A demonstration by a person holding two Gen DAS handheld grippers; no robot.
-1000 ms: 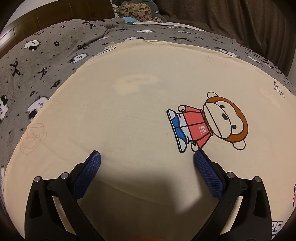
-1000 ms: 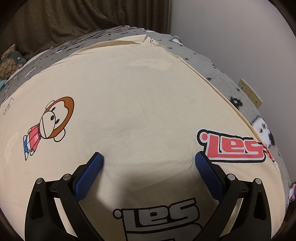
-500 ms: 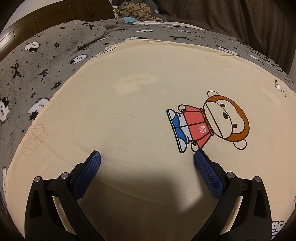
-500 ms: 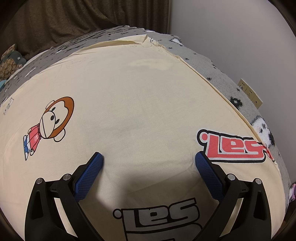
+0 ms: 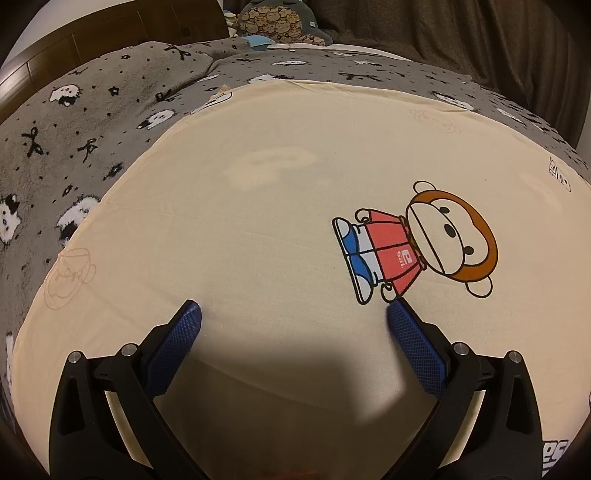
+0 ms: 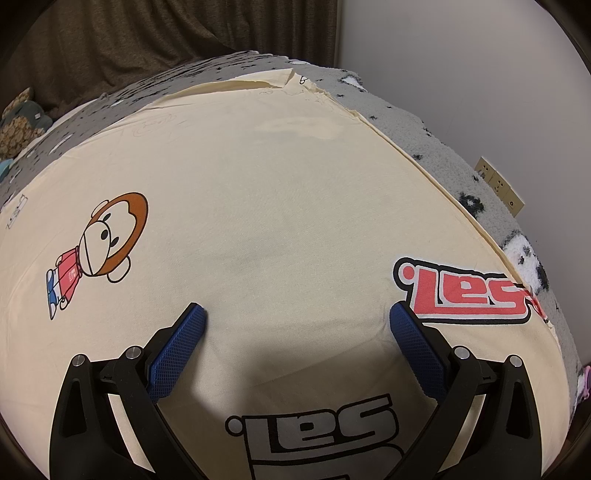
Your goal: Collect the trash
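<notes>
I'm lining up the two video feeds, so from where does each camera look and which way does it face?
Left wrist: sits on the left gripper, looking forward and down over the cream sheet toward a wooden headboard; its blue-padded fingers show, spread apart.
Right wrist: sits on the right gripper, looking over the same sheet toward a white wall with an outlet plate; its fingers show, spread apart.
Shared: the monkey print and the grey blanket.
</notes>
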